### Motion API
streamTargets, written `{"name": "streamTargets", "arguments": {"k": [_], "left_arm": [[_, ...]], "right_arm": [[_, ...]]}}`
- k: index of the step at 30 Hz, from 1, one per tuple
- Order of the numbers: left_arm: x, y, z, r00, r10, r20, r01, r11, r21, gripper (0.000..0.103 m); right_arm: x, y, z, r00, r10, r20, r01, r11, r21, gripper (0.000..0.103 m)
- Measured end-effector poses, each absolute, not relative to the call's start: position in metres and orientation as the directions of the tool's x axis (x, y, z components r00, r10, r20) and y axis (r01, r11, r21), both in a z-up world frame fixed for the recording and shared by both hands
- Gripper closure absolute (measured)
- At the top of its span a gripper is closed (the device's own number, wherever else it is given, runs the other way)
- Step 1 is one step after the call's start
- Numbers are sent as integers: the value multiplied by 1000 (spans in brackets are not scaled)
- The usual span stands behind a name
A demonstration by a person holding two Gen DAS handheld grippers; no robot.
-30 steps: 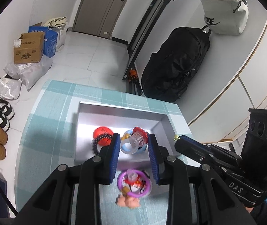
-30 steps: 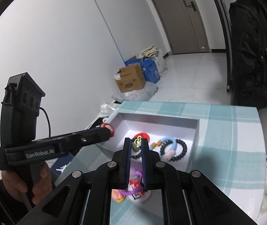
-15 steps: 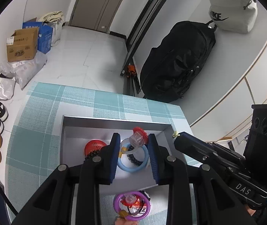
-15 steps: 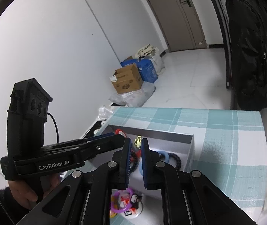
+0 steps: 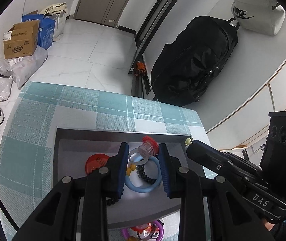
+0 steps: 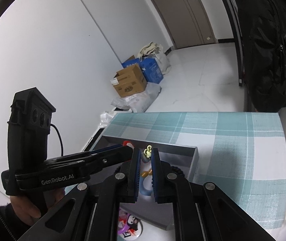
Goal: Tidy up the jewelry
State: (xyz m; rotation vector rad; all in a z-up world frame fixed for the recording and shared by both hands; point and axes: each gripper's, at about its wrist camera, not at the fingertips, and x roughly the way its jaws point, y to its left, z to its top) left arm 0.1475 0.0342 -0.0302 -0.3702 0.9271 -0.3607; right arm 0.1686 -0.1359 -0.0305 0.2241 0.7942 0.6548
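While gripped, ring gem-end up-right

— What's in the grey tray?

— A light blue ring bracelet lies flat in the middle, with a black beaded string across its inside. To its left lies a flat red disc. A clear toy ring with a red frilly top is held up over the bracelet.

— Anything else?

— A small yellow charm sits pinched above the tray's far wall. A purple ring lies on the checked cloth, just outside the near wall.
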Motion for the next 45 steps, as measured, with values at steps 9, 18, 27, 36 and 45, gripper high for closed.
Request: {"name": "streamTargets", "arguments": {"k": [9,18,27,36,45], "left_arm": [[148,36,-30,547,-477,-688,136,861,-490,77],[144,42,-25,571,-489,-659,136,848,-512,48],[136,41,-22,599,-414,-685,130,895,-427,47],[123,48,-21,621,-369,-692,84,909,-409,46],[98,46,-14,661,-289,-692,62,941,-334,45]], "right_arm": [[171,-139,-35,529,595,-604,-430,802,414,89],[158,-149,-21,590,609,-530,-444,793,416,40],[157,-151,-20,600,594,-535,-429,804,411,34],[144,-153,-16,632,571,-524,-437,821,368,22],[126,-150,-17,635,564,-528,-449,826,342,15]]}}
